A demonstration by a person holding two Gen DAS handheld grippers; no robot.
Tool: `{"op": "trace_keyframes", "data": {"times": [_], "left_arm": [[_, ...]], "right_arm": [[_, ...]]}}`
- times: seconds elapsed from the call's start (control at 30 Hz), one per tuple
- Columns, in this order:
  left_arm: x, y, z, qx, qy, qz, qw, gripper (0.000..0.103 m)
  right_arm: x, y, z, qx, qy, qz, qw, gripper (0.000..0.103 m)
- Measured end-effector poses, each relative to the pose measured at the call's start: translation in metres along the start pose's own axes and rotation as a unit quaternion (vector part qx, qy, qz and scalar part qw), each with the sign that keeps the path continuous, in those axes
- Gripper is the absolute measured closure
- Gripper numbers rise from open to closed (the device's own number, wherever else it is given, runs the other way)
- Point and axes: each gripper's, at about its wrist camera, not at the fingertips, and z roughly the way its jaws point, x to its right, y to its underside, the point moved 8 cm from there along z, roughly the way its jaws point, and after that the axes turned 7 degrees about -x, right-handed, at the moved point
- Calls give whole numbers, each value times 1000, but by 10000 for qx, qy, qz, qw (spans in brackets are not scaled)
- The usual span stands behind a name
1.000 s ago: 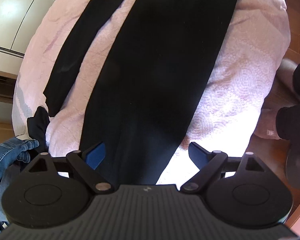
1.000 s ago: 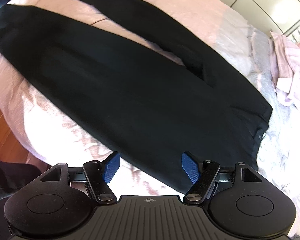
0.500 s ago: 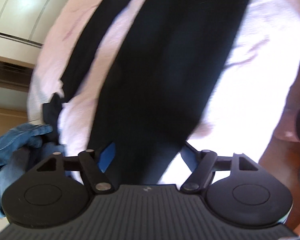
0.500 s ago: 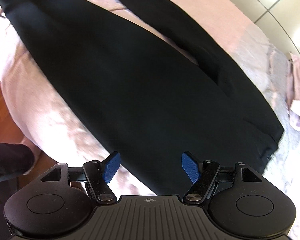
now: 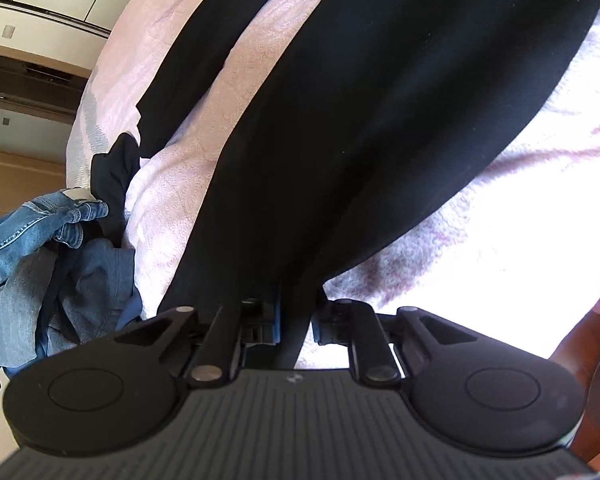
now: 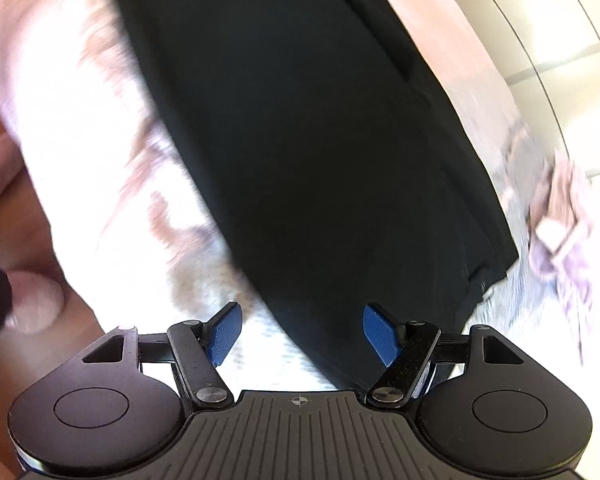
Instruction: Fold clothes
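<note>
Lying flat across the pink bedspread (image 5: 228,128), the black trousers (image 5: 380,120) look light, soft and floppy, best gripped at the hem where the left gripper (image 5: 296,322) has just closed, while the right gripper (image 6: 300,330) gapes over the waistband edge at lower centre.

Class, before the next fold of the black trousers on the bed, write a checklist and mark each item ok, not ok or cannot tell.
1. Left tongs closed on the black trousers, just closing: ok.
2. Right tongs gripping the cloth: not ok, open above its edge.
3. Trousers flat on the bedspread: ok.
4. Jeans clear of the trousers: ok.
5. Right tongs view sharp: not ok, blurred.
</note>
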Motion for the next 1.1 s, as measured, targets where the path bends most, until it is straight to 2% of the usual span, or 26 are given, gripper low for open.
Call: {"op": "trace_keyframes", "data": {"times": [0.1,0.13,0.23,0.33,0.5,0.57,0.63,0.7,0.8,0.97,1.1], "left_arm": [[-2,-2,2,-37,-77,-71,9999,90],[-3,-2,1,-44,-111,-97,9999,90],[-1,-4,0,-50,-256,-82,9996,89],[-1,-5,0,-83,-335,-111,9993,89],[-2,-7,-1,-137,-370,-130,9991,89],[-3,-9,-2,-181,-352,-166,9991,94],[-8,-12,-9,-215,-353,-209,9989,98],[-22,-16,-22,-210,-416,-291,9985,99],[-53,-24,-50,-194,-463,-431,9978,99],[-126,-56,-98,-80,-526,-745,9958,99],[-184,-97,-112,37,-518,-721,9960,99]], "right_arm": [[-7,-1,0,488,194,-120,9985,33],[-6,-5,0,673,293,-140,9972,41],[-6,-14,5,1008,486,-243,9934,51],[-8,-4,16,971,712,-430,9918,55],[16,31,35,385,1205,-321,9915,56],[27,38,40,238,1254,-189,9916,59],[30,34,41,239,1048,-205,9940,93],[37,30,39,214,758,-74,9969,96],[62,25,19,287,553,148,9979,98],[126,4,-29,562,566,284,9964,99],[200,-31,-50,723,740,227,9944,100]]}}
